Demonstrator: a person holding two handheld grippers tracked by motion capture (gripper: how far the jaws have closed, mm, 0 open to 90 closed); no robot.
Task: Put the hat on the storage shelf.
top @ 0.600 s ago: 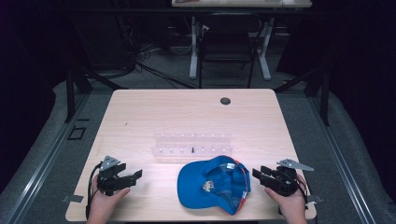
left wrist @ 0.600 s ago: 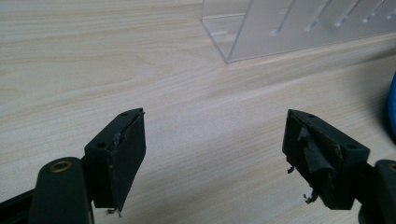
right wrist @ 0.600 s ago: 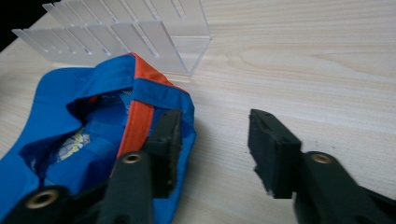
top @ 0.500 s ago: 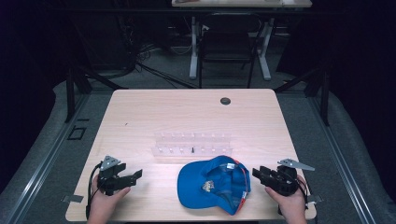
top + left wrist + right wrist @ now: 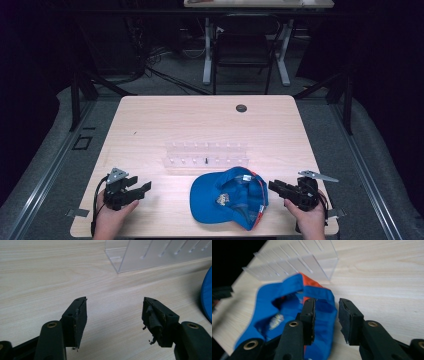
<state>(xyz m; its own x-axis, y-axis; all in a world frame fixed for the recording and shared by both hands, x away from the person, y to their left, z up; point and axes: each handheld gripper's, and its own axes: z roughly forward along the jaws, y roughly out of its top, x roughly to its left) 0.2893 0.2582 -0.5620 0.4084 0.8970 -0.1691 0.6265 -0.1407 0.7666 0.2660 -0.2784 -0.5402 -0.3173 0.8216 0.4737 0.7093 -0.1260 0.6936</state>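
Cap [image 5: 231, 196], blue with an orange-red trim, lies near the worktop's [image 5: 200, 125] front edge, right of centre, just in front of a clear acrylic rack [image 5: 206, 155]. Right gripper [image 5: 278, 188] sits beside the cap's right side, jaws partly parted and holding nothing. Left gripper [image 5: 140, 189] rests near the front left corner, jaws wide and empty.

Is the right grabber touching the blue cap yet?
Apart. In the high view, bare table shows between the right gripper and the blue cap. In the right gripper view its jaws stand open, with nothing pinched between them.
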